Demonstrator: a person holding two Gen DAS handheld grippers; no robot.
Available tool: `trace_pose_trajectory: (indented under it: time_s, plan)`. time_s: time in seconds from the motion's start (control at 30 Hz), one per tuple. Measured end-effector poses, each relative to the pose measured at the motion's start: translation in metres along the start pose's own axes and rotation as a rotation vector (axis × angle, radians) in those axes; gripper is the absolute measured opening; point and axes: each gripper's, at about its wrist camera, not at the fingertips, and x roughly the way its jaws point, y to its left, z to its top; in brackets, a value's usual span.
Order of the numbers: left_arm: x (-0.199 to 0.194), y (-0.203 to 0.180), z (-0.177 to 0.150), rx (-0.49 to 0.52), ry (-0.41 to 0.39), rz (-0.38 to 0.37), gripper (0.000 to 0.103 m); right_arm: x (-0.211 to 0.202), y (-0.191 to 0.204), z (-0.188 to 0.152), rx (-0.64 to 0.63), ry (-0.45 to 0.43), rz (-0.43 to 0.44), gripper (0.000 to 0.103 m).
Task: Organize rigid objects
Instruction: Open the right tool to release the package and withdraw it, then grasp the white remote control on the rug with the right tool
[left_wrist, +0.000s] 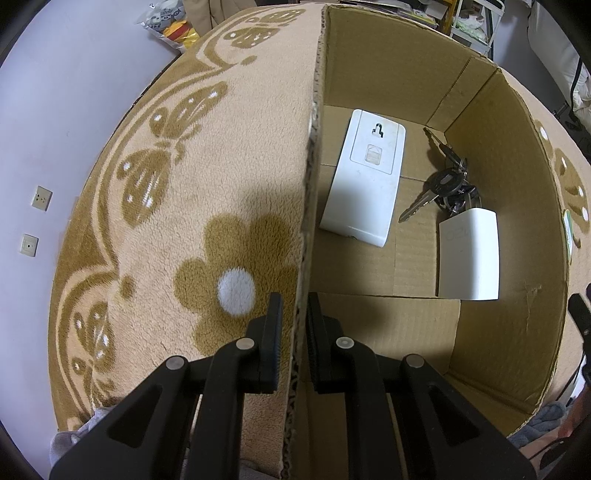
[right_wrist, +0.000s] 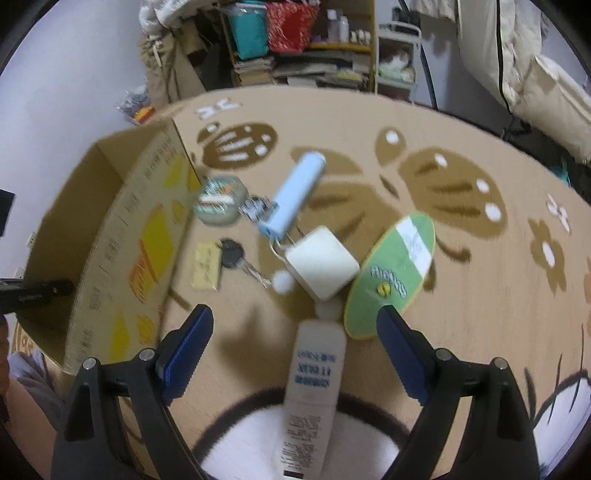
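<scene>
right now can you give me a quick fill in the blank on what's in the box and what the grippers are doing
1. The left gripper is clamped on the box's ____.
2. Inside the box lie a white remote, a white charger and a bunch of ____.
3. The right gripper is ____, with a tube lying between its fingers.
4. The blue cylinder lies ____ the box.

Missing words: wall; keys; open; outside

One cardboard box (left_wrist: 509, 229) holds three things: two white plastic units (left_wrist: 364, 177) and one bunch of keys (left_wrist: 443, 184)
</scene>
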Motion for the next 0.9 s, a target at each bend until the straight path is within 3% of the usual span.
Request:
trace_pose_trajectory:
  time_s: [0.23,0.5,0.9]
  plan:
    - [0.0,0.001,0.0,-0.009,0.001,-0.009,0.012,0.017,-0.008,-0.009,0.04,0.056,0.001,0.095]
    - [0.0,0.0,0.0,-0.005,0.001,-0.005,0.012,0.039,-0.011,-0.018,0.065,0.152,-0.011,0.071]
    - [-0.001,-0.003,0.0,0.004,-0.002,0.009,0.012,0.059,-0.005,-0.03,0.031,0.22,-0.054,0.068]
